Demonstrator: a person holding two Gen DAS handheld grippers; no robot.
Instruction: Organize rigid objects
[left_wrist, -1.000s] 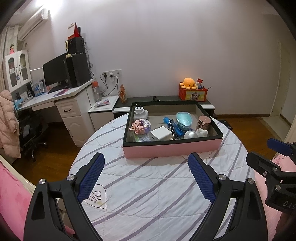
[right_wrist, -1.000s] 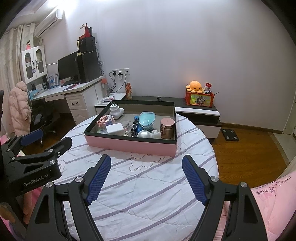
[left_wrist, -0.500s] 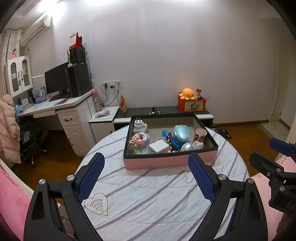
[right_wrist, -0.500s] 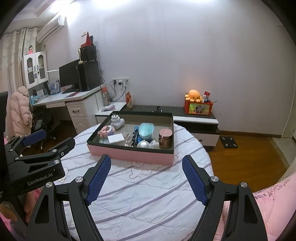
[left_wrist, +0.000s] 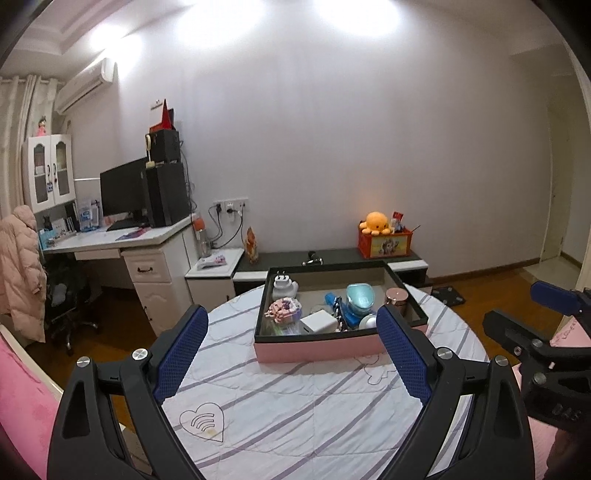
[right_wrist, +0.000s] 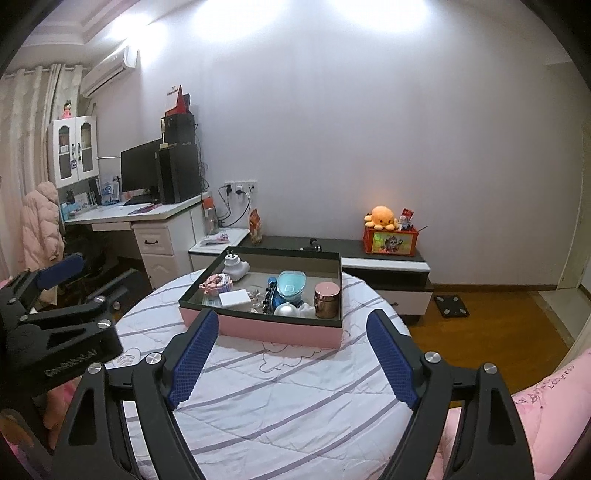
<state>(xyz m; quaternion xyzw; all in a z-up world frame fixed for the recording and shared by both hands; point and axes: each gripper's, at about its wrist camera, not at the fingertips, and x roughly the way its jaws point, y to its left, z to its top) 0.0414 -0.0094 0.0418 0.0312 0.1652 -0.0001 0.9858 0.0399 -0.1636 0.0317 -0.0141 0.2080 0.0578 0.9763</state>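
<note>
Standing on the round quilt-covered surface (right_wrist: 280, 398), the pink box (right_wrist: 280, 332) lies ahead of both grippers and well apart from them, its long side turned across their line of reach. Inside it the rigid objects are crowded together: a teal case (right_wrist: 291, 286), a white block (right_wrist: 233, 298), a copper jar (right_wrist: 327, 300). The right gripper (right_wrist: 291, 363) faces the box more squarely and looks nearer; the left gripper (left_wrist: 290, 356) sits off to its side. Both stand wide and empty.

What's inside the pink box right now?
Inside the pink box: white plug adapter, pink block toy, white cube, teal case, copper jar, silver dome. The near wall hides the floor.
</note>
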